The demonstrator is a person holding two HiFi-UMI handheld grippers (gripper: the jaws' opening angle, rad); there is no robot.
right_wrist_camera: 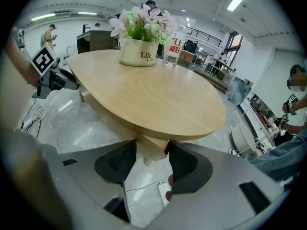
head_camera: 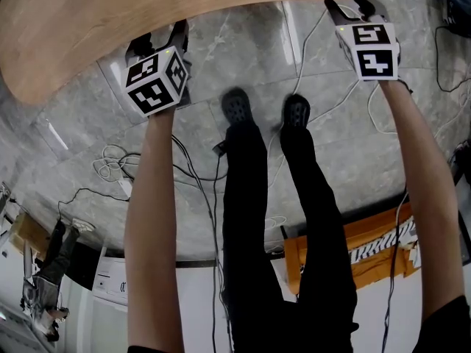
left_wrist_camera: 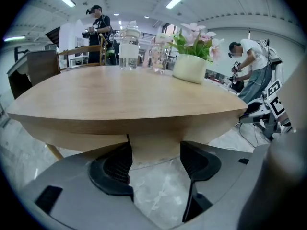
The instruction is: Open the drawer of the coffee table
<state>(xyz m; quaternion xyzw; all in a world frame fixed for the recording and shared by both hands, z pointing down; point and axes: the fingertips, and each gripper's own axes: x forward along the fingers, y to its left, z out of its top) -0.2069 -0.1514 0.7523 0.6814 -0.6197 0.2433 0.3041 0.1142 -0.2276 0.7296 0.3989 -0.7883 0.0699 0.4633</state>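
The oval wooden coffee table fills the top left of the head view, and I stand at its near edge. My left gripper reaches under that edge. In the left gripper view its jaws stand open, with the wooden drawer front under the tabletop showing between them; a dark seam runs by the left pad. My right gripper is at the table's right end. Its jaws are open around a wooden block below the top. I cannot see either pad pressing.
A white flower pot and glass jars stand on the table. Cables trail over the marble floor, and a power strip lies below the right jaws. An orange frame is behind my legs. People work nearby.
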